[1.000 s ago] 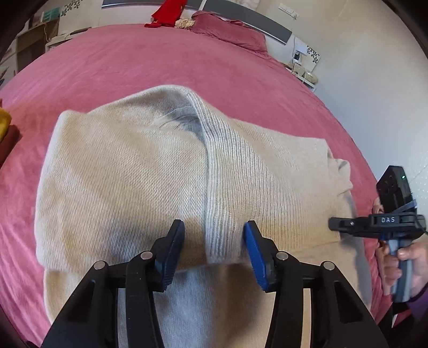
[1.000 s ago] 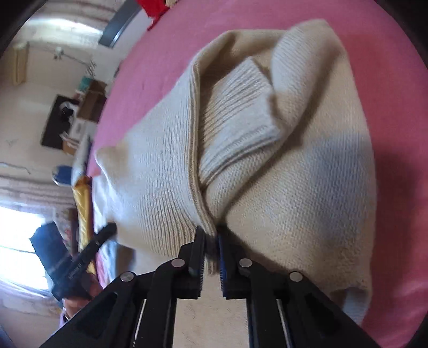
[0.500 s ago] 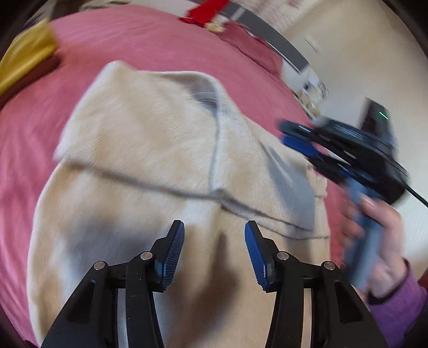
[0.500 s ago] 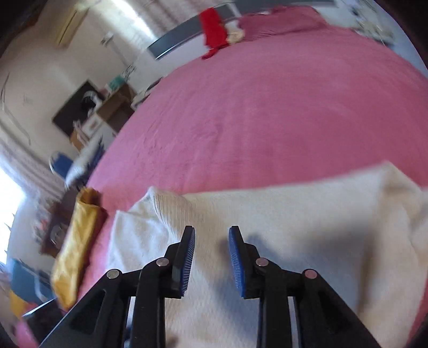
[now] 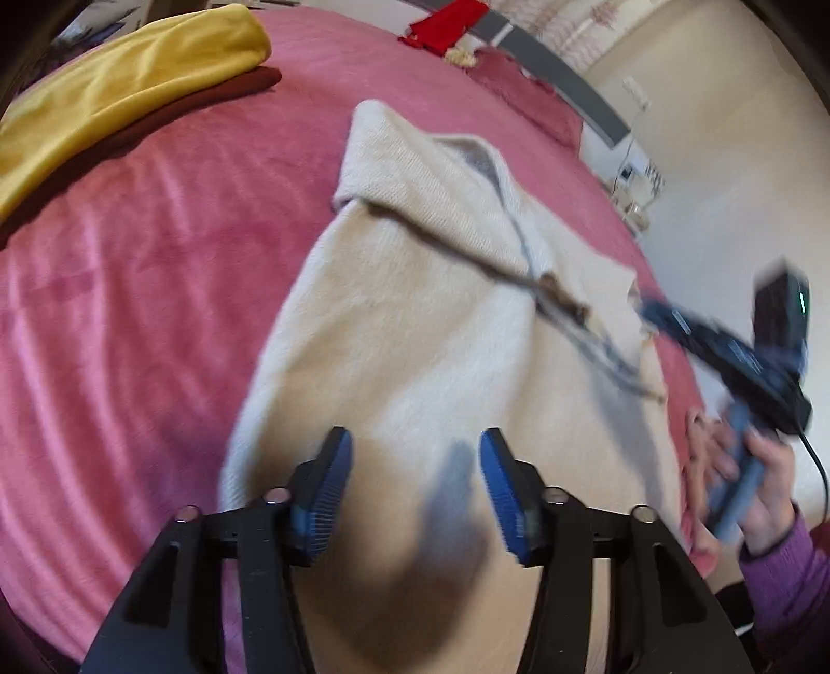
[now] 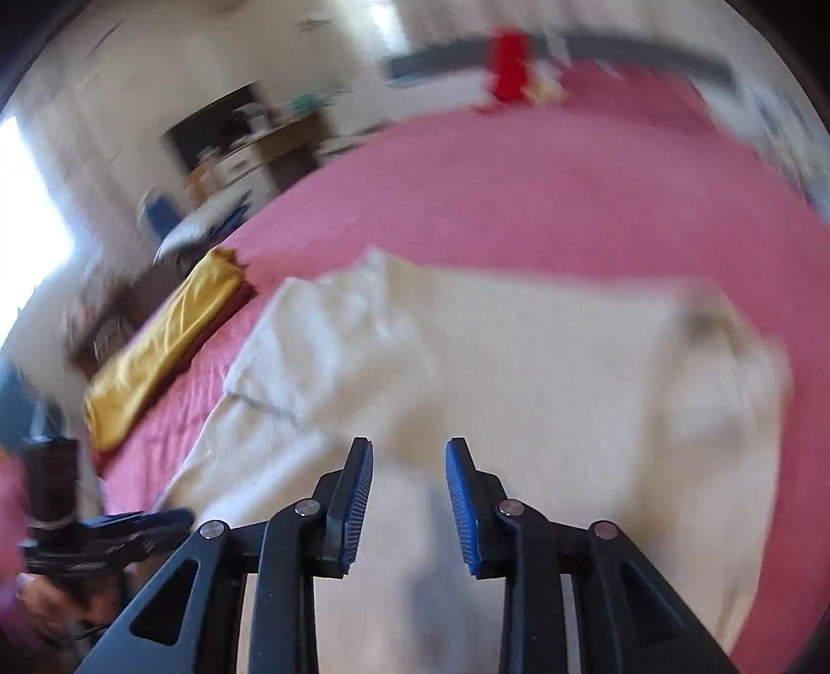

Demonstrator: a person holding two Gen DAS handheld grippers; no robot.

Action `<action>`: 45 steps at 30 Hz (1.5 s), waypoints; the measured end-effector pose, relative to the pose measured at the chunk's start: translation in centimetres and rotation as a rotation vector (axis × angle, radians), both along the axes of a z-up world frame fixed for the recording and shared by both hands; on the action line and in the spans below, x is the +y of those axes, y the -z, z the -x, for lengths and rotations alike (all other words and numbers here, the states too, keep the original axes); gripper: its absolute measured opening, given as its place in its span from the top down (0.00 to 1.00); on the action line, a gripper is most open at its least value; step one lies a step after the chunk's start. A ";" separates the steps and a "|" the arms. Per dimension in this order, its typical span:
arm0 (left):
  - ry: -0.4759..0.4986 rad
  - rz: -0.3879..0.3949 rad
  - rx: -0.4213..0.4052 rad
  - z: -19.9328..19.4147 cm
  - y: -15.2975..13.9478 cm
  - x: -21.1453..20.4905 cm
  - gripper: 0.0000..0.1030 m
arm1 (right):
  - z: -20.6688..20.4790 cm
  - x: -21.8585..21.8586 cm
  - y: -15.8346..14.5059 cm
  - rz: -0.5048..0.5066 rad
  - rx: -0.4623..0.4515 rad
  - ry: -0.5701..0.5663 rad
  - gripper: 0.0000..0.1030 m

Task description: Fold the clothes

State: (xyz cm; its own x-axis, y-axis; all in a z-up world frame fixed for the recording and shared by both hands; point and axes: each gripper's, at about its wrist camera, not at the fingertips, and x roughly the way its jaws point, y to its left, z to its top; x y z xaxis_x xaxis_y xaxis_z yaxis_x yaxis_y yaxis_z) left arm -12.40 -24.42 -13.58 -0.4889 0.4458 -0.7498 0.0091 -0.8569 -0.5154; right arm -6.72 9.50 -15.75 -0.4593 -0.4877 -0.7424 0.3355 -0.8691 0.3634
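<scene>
A cream knit sweater [image 5: 430, 321] lies partly folded on the pink bed, its sleeves laid across the body; it also shows in the right wrist view [image 6: 544, 352]. My left gripper [image 5: 415, 485] is open and empty above the sweater's near part. My right gripper [image 6: 409, 497] is open and empty above the sweater's near edge. The right gripper also appears in the left wrist view [image 5: 736, 352], held in a hand at the sweater's right side. The left gripper shows at the lower left of the right wrist view [image 6: 104, 534]. Both views are motion blurred.
The pink bedspread [image 5: 129, 290] surrounds the sweater. A folded yellow garment [image 5: 119, 88] on a dark red one lies at the bed's left, also in the right wrist view [image 6: 166, 342]. A red cloth [image 5: 446, 26] and pillow sit by the headboard. Furniture stands beyond the bed [image 6: 249, 140].
My right gripper let go of the sweater's ribbed edge, opened and swung back above the sweater. My left gripper stayed open and pulled back toward the near side, turning left.
</scene>
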 end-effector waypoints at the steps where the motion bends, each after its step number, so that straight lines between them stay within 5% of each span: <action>1: 0.009 -0.001 -0.005 -0.6 0.0 -0.3 0.44 | -1.6 3.2 0.7 0.058 -0.079 0.071 0.72; 7: -0.044 -0.126 -0.061 -3.6 1.1 -2.3 0.37 | -11.5 18.2 4.3 0.224 -0.332 0.379 0.69; 11: -0.080 -0.216 -0.100 -6.0 1.6 -3.5 0.34 | -15.4 21.8 7.7 0.401 -0.475 0.441 0.67; 15: -0.073 -0.168 -0.129 -7.1 1.6 -4.0 0.34 | -16.8 20.5 11.0 0.643 -0.563 0.371 0.66; 20: -0.089 -0.090 -0.125 -7.9 1.0 -4.1 0.34 | -15.9 16.3 11.7 0.726 -0.569 0.293 0.62; 23: -0.110 -0.055 -0.127 -8.3 1.0 -4.4 0.32 | -15.0 12.4 9.9 0.587 -0.539 0.150 0.61; 26: -0.130 -0.058 -0.151 -8.5 1.6 -4.9 0.30 | -14.5 10.7 9.9 0.452 -0.511 0.128 0.61; 29: -0.139 -0.073 -0.156 -8.5 1.6 -5.3 0.30 | -15.0 10.3 10.0 0.666 -0.596 0.064 0.74; 32: -0.129 -0.063 -0.153 -8.7 1.5 -5.2 0.30 | -16.8 9.7 3.6 0.899 -0.459 -0.176 0.67; 34: -0.126 -0.064 -0.156 -8.6 1.6 -5.1 0.30 | -18.4 9.9 -1.0 0.788 -0.344 -0.299 0.59; 36: -0.125 -0.072 -0.159 -8.5 1.7 -5.1 0.29 | -19.2 10.7 -2.4 0.588 -0.310 -0.293 0.59; 40: -0.118 -0.068 -0.165 -8.4 1.7 -5.0 0.28 | -18.3 15.1 2.3 0.465 -0.432 -0.050 0.59; 42: -0.114 -0.057 -0.167 -8.4 1.6 -4.9 0.27 | -18.1 17.3 5.8 0.491 -0.512 0.119 0.59; 45: -0.097 -0.024 -0.169 -8.2 1.4 -4.6 0.27 | -17.8 17.8 8.2 0.545 -0.560 0.229 0.59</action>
